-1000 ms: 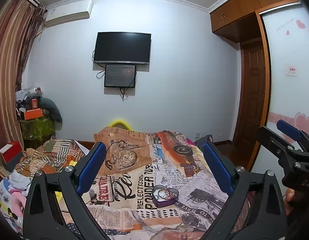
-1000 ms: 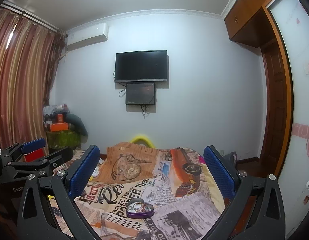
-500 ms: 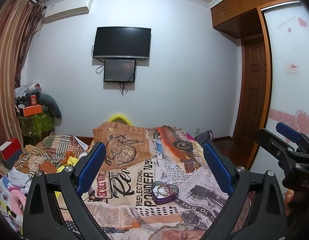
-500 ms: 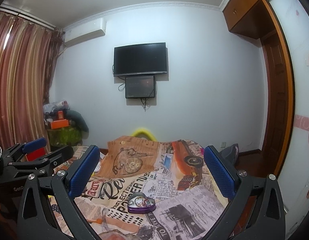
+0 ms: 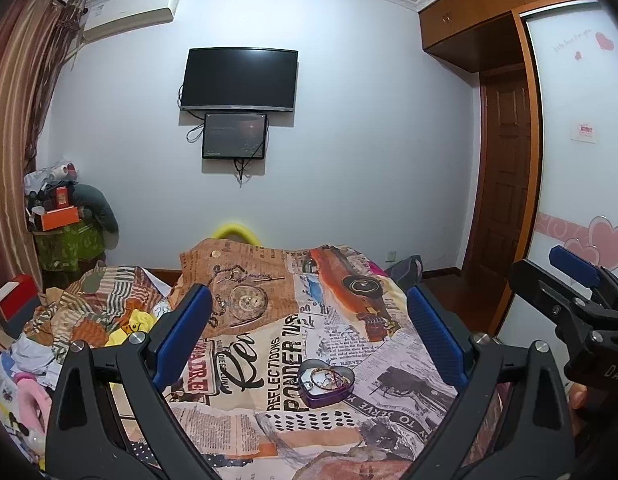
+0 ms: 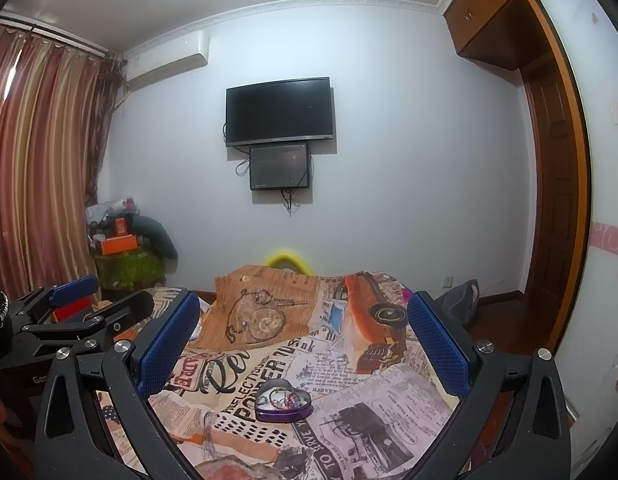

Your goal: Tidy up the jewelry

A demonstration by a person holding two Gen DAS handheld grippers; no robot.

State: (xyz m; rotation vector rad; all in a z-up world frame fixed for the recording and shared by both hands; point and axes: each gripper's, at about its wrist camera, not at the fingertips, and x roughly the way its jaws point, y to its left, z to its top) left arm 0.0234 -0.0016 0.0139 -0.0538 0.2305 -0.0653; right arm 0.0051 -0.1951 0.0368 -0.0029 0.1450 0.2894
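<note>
The left claw (image 5: 309,332) is spread wide, and nothing is between its two blue pads (image 5: 185,332). The right claw (image 6: 305,336) is spread wide too and holds nothing. Both claws hang in the air above a bed (image 5: 269,344) that has a cover with newspaper words and an orange car on it. A purple heart-shaped tin (image 5: 326,382) sits on the cover, open at the top. In it lies a small tangle of jewelry (image 5: 327,377), thin rings and chains. In both views the tin lies low between the two pads, not touching them. From the left claw's view, the right claw shows at the right edge. From the right claw's view, the left claw shows at the left edge. A dark TV (image 6: 279,111) hangs on the far wall, with a smaller screen (image 6: 279,167) just under it. Striped curtains (image 6: 37,168) hang on the left.
</note>
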